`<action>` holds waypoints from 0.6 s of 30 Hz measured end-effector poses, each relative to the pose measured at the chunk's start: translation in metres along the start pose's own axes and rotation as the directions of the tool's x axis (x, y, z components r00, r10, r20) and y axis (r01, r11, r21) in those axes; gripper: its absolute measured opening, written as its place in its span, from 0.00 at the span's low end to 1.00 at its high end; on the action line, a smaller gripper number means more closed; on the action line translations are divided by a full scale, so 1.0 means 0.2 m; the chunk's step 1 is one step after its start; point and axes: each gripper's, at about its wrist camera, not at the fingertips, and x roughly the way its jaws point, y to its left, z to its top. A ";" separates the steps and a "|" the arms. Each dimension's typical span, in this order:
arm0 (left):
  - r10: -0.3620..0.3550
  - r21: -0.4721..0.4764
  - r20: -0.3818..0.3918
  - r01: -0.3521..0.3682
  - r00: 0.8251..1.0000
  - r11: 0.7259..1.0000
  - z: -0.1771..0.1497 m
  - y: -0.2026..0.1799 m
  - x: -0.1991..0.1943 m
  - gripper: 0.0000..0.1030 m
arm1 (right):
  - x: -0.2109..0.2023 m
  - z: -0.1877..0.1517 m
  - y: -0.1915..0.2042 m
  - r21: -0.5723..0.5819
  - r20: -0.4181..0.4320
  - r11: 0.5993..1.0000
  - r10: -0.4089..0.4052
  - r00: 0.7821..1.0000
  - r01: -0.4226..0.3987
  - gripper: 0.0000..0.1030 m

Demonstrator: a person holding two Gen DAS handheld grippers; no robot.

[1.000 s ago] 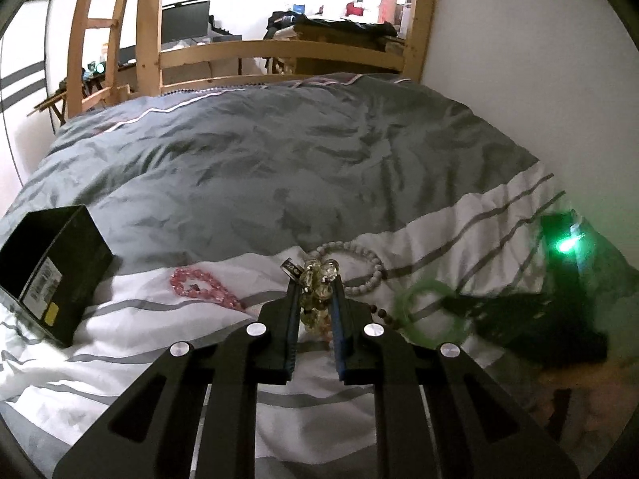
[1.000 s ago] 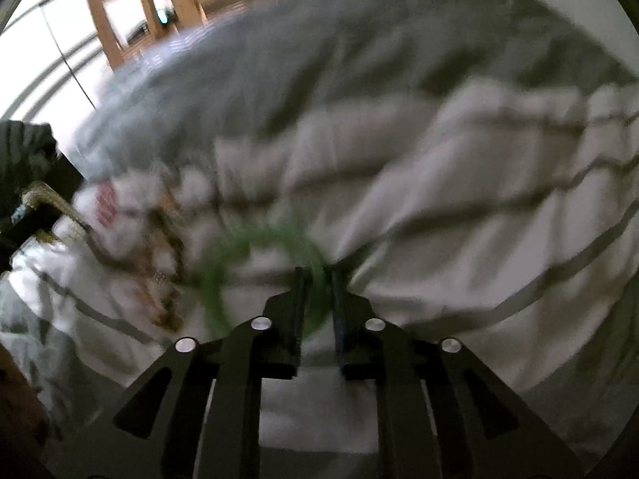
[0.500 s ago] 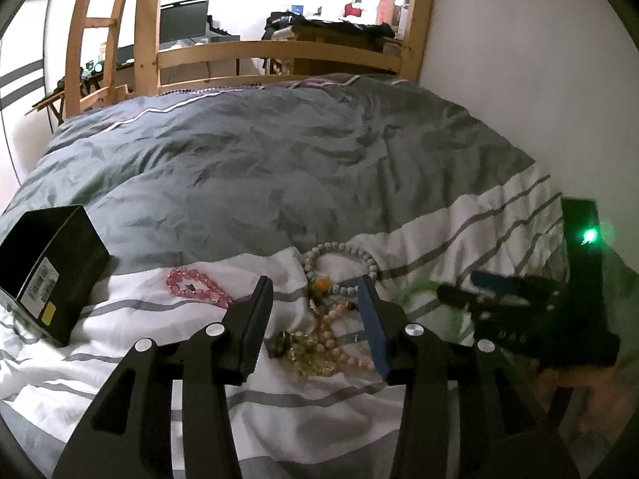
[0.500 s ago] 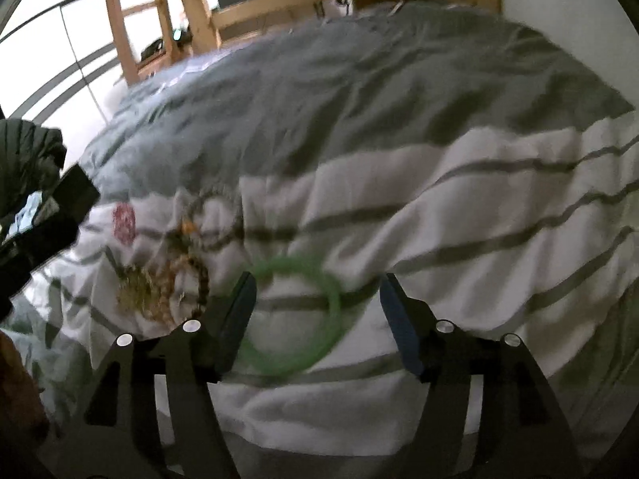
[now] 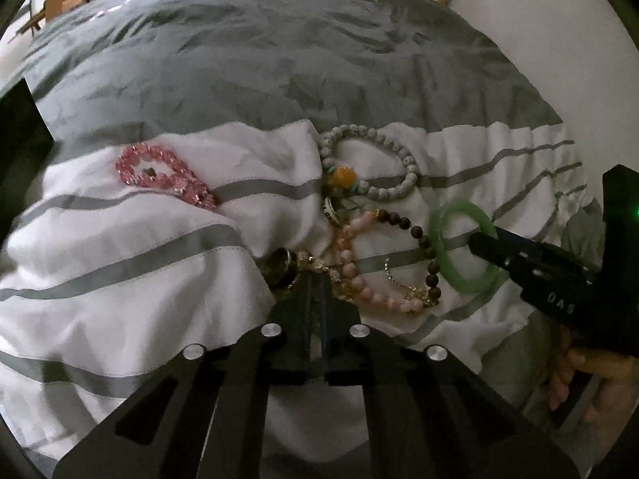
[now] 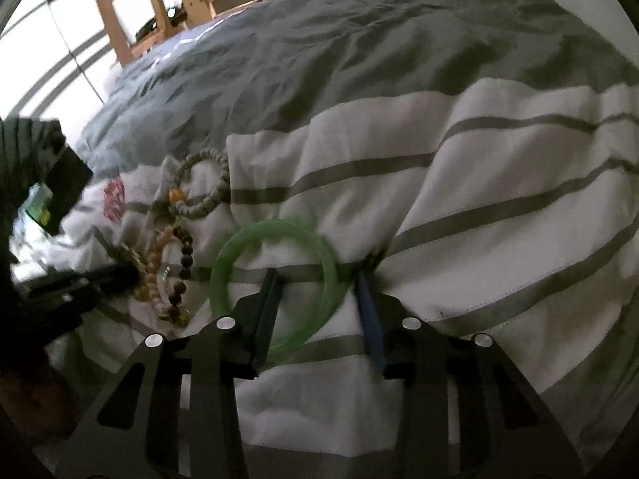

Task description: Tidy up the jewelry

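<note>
Dim, cool indoor light throughout; brightest along the far left, from pale windows (image 6: 44,60) blown out to white. Soft, shallow shadows in the folds of the striped duvet (image 5: 159,271). Strong fisheye bending and dark vignetting at all edges. Slight motion blur across the right wrist view, most of all on the green bangle (image 6: 275,287); a green indicator glow (image 5: 636,212) at far right.

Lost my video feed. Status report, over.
Left gripper just closed, shut at the tangled bead pile. Right gripper closing, jaws astride the green bangle rim, not yet pinched. Pile beside bangle, clear.
</note>
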 end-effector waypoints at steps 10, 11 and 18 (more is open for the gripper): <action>0.017 -0.045 0.153 -0.010 0.988 0.999 0.04 0.04 -0.16 0.00 | -0.18 0.03 -0.03 0.020 0.176 1.000 -0.025 0.984 0.022 0.06; 0.011 -0.045 0.153 -0.004 0.988 0.999 0.05 0.04 -0.16 0.00 | -0.21 0.03 -0.03 0.016 0.197 1.000 -0.022 0.980 0.019 0.01; 0.039 0.038 0.062 -0.042 0.997 0.998 0.01 -0.03 -0.04 0.00 | -0.20 0.03 -0.03 0.016 0.164 1.000 -0.007 0.987 0.005 0.00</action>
